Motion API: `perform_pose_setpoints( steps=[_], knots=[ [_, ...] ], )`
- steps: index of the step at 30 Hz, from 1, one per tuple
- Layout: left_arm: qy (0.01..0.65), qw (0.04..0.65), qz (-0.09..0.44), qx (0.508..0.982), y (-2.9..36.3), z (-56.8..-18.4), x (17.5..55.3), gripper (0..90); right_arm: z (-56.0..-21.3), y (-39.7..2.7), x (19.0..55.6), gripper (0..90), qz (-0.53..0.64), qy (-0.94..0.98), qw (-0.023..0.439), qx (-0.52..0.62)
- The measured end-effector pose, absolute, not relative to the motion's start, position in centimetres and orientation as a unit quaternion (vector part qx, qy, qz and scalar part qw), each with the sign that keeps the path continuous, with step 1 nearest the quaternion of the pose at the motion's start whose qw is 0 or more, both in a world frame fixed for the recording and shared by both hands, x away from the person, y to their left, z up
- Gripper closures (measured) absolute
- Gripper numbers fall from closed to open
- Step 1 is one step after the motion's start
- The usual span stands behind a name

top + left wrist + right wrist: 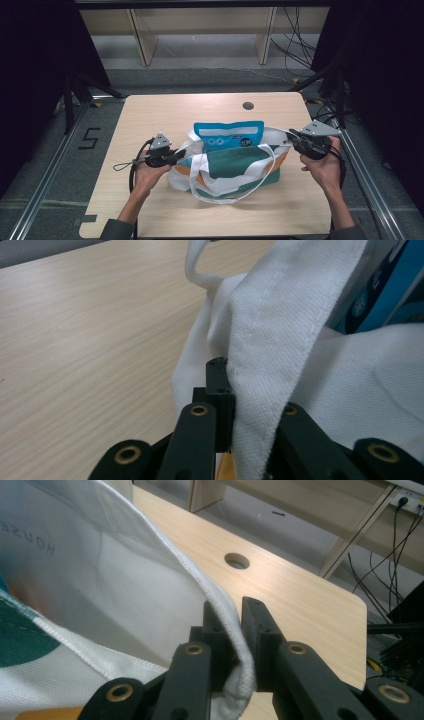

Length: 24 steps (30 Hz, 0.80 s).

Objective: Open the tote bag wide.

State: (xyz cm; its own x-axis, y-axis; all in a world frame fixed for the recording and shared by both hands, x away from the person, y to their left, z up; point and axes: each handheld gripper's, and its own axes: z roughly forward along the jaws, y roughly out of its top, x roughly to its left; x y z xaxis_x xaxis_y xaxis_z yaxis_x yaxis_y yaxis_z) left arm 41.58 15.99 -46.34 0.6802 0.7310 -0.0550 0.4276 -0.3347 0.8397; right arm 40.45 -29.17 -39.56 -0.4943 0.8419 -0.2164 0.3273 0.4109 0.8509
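Note:
A white tote bag with green and orange patches lies at the middle of the wooden table, its straps loose in front. A blue pouch sticks out of its mouth. At the bag's left edge, my left gripper is shut on the white rim cloth; one jaw is hidden behind the fabric, and the blue pouch shows just beyond. On the bag's right edge, my right gripper pinches the stitched hem between both jaws.
A round cable hole lies in the table behind the bag, also seen close to the right gripper. Wooden shelf legs and cables stand beyond the table's far edge. Metal frame rails run along both sides.

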Motion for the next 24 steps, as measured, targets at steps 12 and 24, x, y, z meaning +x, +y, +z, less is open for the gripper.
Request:
perform_pose_setpoints(
  steps=[12,24],
  knots=[
    [0.348,0.419,0.165,0.822,15.5,-48.6,41.5,84.9,-42.9,-29.8,40.4,81.2,0.360,0.800,0.290,0.382],
    [0.369,0.412,0.124,0.824,15.1,-51.8,41.8,85.1,-48.7,-29.6,41.1,82.3,0.306,0.836,0.227,0.395]
  ],
)
